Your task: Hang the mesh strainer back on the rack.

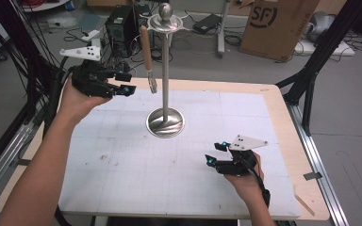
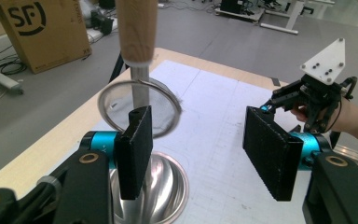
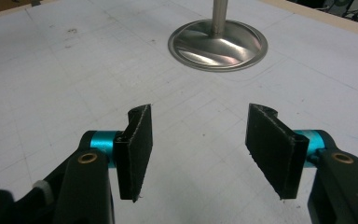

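Observation:
A steel stand point(image 1: 164, 70) with a round base point(image 1: 165, 123) rises from the middle of the white mat. A strainer with a wooden handle point(image 1: 145, 49) hangs from the stand's top, its mesh ring low beside the pole. My left gripper point(image 1: 127, 83) is held in the air just left of that ring, open and holding nothing. In the left gripper view the wooden handle point(image 2: 136, 30) and mesh ring point(image 2: 168, 100) hang just beyond the left jaw, above the base point(image 2: 168, 186). My right gripper point(image 1: 215, 153) rests open near the mat's front right, pointing at the base point(image 3: 217, 44).
The white gridded mat point(image 1: 122, 179) covers a wooden table point(image 1: 287, 141). Black frame legs point(image 1: 311, 80) stand at the right. On the floor beyond are a cardboard box point(image 1: 275, 26), a computer tower point(image 1: 121, 23) and cables.

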